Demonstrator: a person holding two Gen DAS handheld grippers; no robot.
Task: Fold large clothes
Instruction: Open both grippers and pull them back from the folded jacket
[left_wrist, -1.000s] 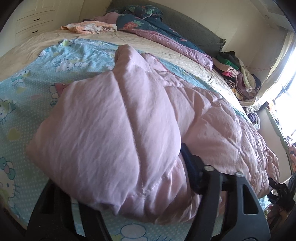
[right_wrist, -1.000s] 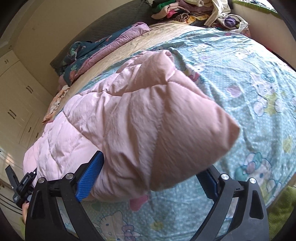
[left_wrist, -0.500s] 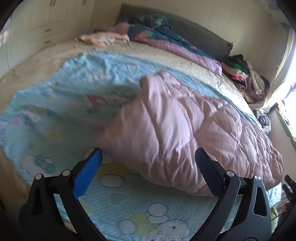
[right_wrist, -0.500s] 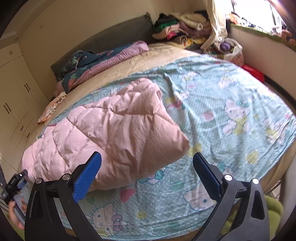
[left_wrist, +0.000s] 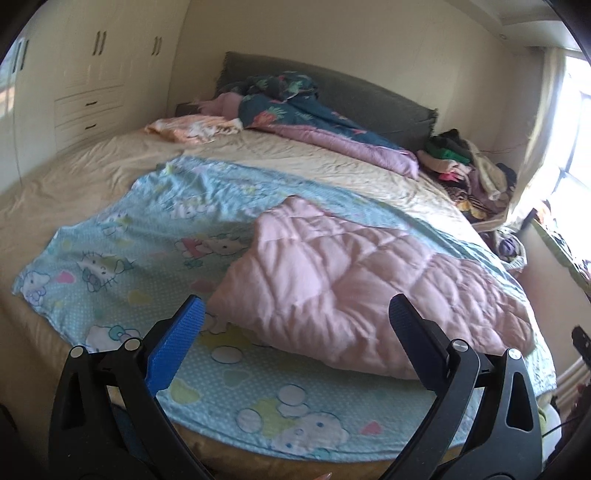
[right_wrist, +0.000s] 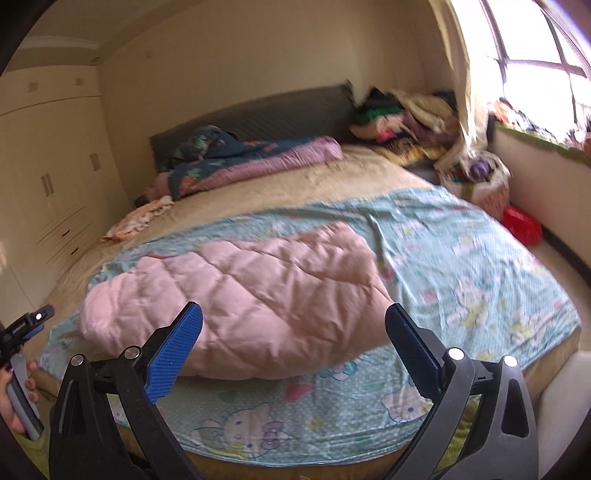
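A pink quilted padded coat (left_wrist: 354, 280) (right_wrist: 251, 299) lies folded over on a light blue cartoon-print sheet (left_wrist: 147, 236) (right_wrist: 461, 258) spread across the bed. My left gripper (left_wrist: 295, 325) hangs above the near edge of the bed, open, its blue pads wide apart and nothing between them. Just as wide stands my right gripper (right_wrist: 293, 326), open and empty, back from the coat's near edge. At the left rim of the right wrist view, a hand grips the handle of the left gripper (right_wrist: 22, 332).
A dark floral duvet (left_wrist: 303, 114) and a peach cloth (left_wrist: 192, 127) lie near the grey headboard (left_wrist: 369, 99). Piled clothes (left_wrist: 465, 162) fill the far right corner by the window. Cream wardrobes (left_wrist: 88, 74) line the left wall. A red basin (right_wrist: 522, 223) sits on the floor at the right.
Both grippers let go of the pink coat, opened wide and pulled up and back from it. The coat now lies flat and folded on the sheet, farther away in both views.
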